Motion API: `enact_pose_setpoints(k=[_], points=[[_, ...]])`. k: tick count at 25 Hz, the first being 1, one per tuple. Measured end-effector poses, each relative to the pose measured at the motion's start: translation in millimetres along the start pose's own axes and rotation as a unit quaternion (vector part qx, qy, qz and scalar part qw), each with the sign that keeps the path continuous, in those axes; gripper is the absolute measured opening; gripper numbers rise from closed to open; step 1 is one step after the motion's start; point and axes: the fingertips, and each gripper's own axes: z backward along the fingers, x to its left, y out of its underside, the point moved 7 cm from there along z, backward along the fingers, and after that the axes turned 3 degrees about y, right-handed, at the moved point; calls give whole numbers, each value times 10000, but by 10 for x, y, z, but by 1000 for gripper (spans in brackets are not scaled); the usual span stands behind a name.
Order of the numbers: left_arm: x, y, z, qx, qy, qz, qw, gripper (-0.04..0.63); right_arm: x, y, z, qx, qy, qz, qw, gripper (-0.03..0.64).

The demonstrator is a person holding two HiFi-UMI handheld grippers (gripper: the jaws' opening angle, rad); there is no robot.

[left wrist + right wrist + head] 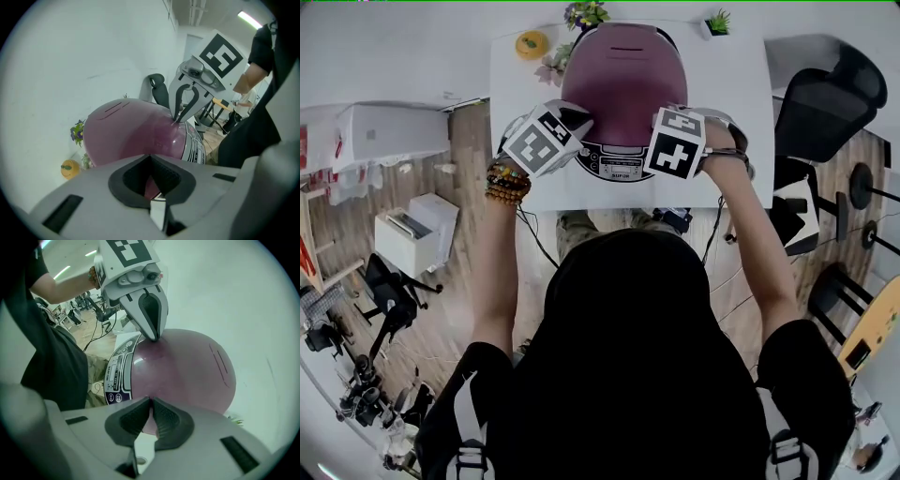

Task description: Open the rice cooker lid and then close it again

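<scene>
**Rice cooker (619, 94) closed, both tips on the front of its dome**

The rice cooker stands on the white table (741, 112) right in front of you. Its mauve lid (623, 84) is down, so you cannot see what the pot holds.

Your left hand-held gripper (153, 336) has its jaws pressed together with nothing between them. Its tip rests on the lid's front left, just above the control panel (617, 165). Your right hand-held gripper (178, 118) is also closed and empty, with only a hairline gap between the pads. Its tip touches the lid's front right. Both point steeply down, side by side, with the panel between and below them.

The cooker's long axis runs from you to the table's far edge. The control panel faces you and the lid's recessed handle (626, 45) lies at the far end.

Behind the cooker are flowers (584, 13), a yellow ornament (532, 43) to the left and a small potted plant (718, 22) to the right.
</scene>
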Motion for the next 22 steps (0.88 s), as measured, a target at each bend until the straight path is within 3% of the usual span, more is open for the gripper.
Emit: enact_pose_setpoints(k=[6,12,17,22], points=[[-46,28,-5,-175,-295,368,9987,25,38,8,2,52,130,104,9998,44],[-16,8,-13,60,-312,294,9991,24,-2,-13,-15,109,31,-61,9999,44],[-34,67,11,-140,-265,279,9992,23,28,-14,-42,425,-9,-487,9979,44],[-40,100,18,-163,-434,60,9989,23,66,-109,-43,426,395,-680,9960,44]])
